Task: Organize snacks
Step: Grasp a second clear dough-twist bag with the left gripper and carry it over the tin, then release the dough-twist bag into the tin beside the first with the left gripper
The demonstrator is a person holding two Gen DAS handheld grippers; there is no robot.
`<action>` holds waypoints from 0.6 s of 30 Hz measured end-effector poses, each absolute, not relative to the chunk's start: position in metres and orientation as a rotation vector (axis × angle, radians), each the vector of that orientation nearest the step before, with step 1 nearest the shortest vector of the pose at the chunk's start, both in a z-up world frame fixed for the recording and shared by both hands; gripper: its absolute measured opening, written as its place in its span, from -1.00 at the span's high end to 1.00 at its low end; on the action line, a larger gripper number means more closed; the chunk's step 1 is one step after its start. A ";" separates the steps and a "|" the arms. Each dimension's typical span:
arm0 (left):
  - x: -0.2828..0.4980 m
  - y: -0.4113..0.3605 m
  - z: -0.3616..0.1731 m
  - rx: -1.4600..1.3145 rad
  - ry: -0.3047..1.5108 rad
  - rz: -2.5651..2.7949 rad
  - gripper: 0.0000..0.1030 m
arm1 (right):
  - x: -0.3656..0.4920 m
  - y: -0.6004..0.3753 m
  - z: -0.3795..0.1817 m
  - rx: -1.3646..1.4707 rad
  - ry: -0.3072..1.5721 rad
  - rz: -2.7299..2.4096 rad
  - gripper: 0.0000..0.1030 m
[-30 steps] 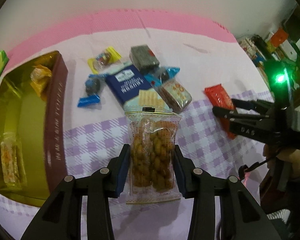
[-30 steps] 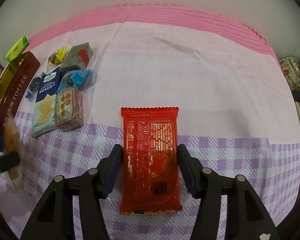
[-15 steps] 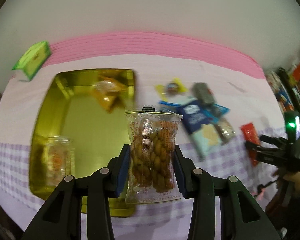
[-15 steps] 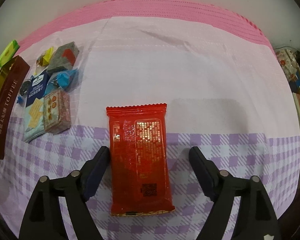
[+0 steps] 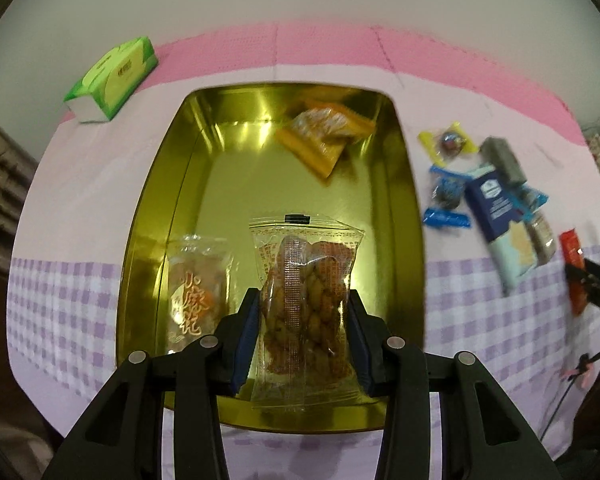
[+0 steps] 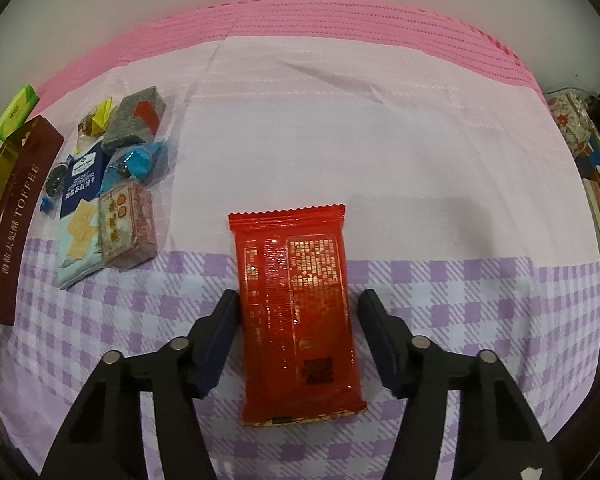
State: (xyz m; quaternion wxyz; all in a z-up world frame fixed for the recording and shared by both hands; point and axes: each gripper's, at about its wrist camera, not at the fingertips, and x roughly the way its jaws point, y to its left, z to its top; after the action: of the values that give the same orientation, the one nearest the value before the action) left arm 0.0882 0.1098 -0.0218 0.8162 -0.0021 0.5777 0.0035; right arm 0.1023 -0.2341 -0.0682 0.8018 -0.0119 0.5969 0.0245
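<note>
My left gripper [image 5: 302, 316] is shut on a clear packet of fried dough twists [image 5: 306, 300] and holds it over the near end of the gold tin [image 5: 148, 216]. Inside the tin lie an orange packet [image 5: 326, 136] and a clear packet with orange print [image 5: 198, 284]. My right gripper [image 6: 298, 312] is open, its fingers either side of a red packet [image 6: 296, 304] lying flat on the cloth; the left finger touches its edge. The tin's brown side [image 6: 16, 220] shows at far left in the right wrist view.
A cluster of loose snacks lies right of the tin: a navy cracker pack [image 6: 80, 180], a grey-red bar [image 6: 136, 120], a blue candy [image 6: 138, 160], a brown printed block [image 6: 128, 224], a yellow candy [image 5: 446, 144]. A green tissue pack [image 5: 112, 78] sits at the back left.
My left gripper swung left with the twists packet until it hung over the tin. My right gripper opened from around the red packet, then narrowed somewhat; the packet stays on the cloth.
</note>
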 end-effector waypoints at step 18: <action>0.096 0.123 -0.055 0.098 1.306 0.028 0.18 | 0.102 -0.231 -0.068 -0.022 1.292 0.050 0.09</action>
State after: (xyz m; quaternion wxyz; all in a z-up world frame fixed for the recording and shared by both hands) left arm 0.0964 0.1228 -0.0554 0.7929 0.0455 0.6075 0.0132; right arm 0.1018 -0.2315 -0.0677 0.7980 -0.0105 0.6021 0.0232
